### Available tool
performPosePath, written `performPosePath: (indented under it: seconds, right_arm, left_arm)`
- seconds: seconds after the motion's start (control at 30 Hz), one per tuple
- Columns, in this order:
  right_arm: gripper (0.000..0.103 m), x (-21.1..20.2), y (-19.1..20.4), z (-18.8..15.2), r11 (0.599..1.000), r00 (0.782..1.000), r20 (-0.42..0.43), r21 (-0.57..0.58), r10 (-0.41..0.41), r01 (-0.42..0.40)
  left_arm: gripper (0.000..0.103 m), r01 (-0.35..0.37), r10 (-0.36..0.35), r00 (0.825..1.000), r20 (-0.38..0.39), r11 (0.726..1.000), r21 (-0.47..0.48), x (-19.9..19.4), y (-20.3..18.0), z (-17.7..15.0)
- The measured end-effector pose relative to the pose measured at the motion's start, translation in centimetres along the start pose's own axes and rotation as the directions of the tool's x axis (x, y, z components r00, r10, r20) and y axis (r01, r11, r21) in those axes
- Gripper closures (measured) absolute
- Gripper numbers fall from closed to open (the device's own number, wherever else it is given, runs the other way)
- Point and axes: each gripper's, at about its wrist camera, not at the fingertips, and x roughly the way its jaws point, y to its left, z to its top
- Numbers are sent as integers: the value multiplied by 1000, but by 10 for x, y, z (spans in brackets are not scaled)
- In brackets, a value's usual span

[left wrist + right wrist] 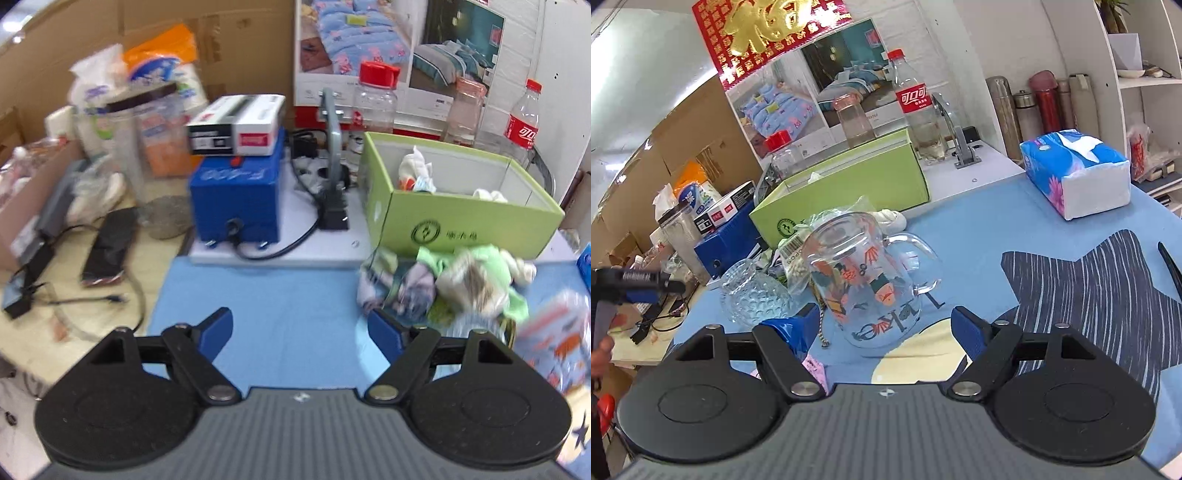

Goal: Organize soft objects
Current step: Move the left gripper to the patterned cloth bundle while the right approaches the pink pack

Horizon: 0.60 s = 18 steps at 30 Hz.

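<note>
The left gripper (301, 332) is spread wide with nothing between its blue fingers (216, 332), above the blue mat (277, 295) on the counter. Just ahead of its right finger lies a heap of soft cloths (443, 284), green, white and grey; motion blur makes the pieces hard to tell apart, and the right finger hides the near edge of the heap. At the right edge of this view a patterned blur (554, 339) cannot be made out. Just beyond the heap stands the green box (461, 221), touching or nearly touching it; white cloth bits (413, 166) show inside, the rest hidden by the near wall. Ahead to the left sits a blue machine (236, 195) with a carton (236, 125) on top.

The right gripper (886, 325) is likewise released and empty. Just ahead between its fingers stands a printed glass mug (864, 280), with a dimpled glass (753, 295) to the left. The mug hides most of the cloths; only a white bit (890, 218) and a plastic bag (798, 258) show behind it. Further on is the box, its inside mostly out of sight. Far right lies a tissue pack (1075, 170). At the left edge the other gripper is partly cut off
</note>
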Motion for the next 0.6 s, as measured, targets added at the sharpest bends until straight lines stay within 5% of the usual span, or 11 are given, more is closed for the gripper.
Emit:
performPosePath:
  seconds: [0.2,0.47,0.6]
  right_arm:
    - [38,13,-6,8,999,999,-18,-5,-45,45]
    - [38,29,-15,11,997,996,-51,11,-77,78]
    - [38,31,-8,9,998,996,-58,-8,-69,68]
  left_arm:
    - [21,91,-93,987,-133,996,-22,79,-32,36]
    - [20,44,-50,983,-174,998,-41,120,-33,37]
    - [16,-48,44,989,-139,999,-25,109,-19,28]
